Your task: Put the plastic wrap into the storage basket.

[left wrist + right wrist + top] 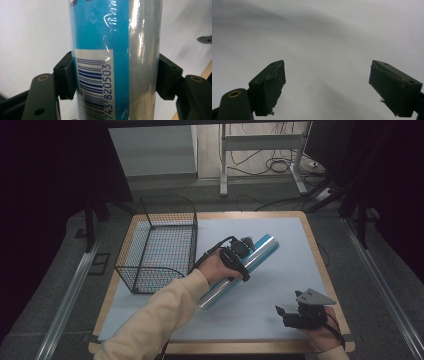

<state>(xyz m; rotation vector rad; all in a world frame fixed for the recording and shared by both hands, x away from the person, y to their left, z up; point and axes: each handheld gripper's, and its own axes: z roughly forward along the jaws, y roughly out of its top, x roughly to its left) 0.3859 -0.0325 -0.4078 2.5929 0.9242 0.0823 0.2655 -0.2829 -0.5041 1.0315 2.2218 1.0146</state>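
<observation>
now, with our left gripper [248,251] clamped mid-length on the blue roll [245,267] and the right gripper [290,312] gaping empty, we keep it level toward the wire basket [160,247].

Support: wooden table [314,251], light edge showing round a pale blue-white mat [290,255] that covers almost the whole top. On the mat: black wire basket [161,245], upright, at the far-left part. Mat right of the basket is smooth, also seen beneath the jaws in both gripper views.
</observation>
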